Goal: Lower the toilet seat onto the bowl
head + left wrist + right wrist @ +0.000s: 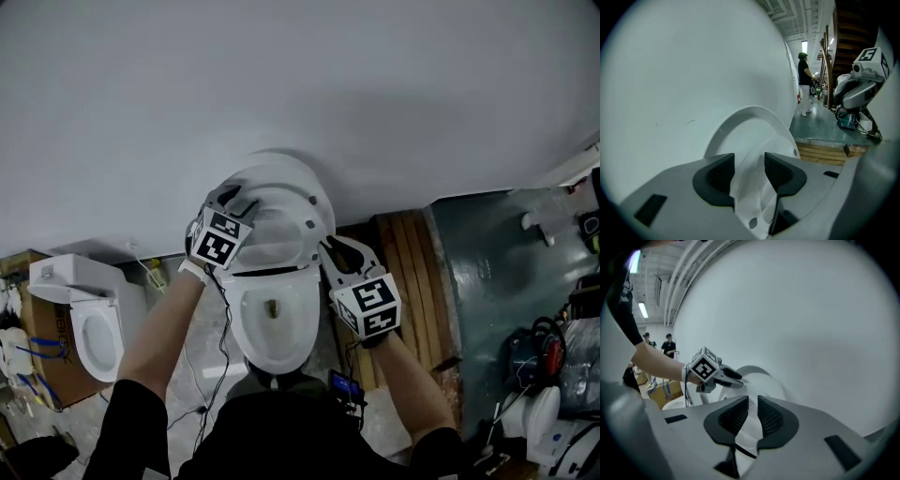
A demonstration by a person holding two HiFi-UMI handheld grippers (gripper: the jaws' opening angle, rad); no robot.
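A white toilet stands against the wall, its bowl (277,323) open and its lid (281,173) raised. The toilet seat (281,246) hangs tilted partway between lid and bowl. My left gripper (234,199) is at the seat's left edge. In the left gripper view the seat's rim (757,152) fills the gap of the widely spread left gripper (749,171), which is shut on it. My right gripper (328,247) hovers by the bowl's right side, apart from the seat. In its own view the right gripper (753,416) is shut and holds nothing.
The pale wall (281,84) rises right behind the toilet. A second toilet (89,323) and a cardboard box (42,347) stand at the left. Wooden planks (408,272) lie to the right, with clutter (553,361) farther right. A person (804,79) stands far off.
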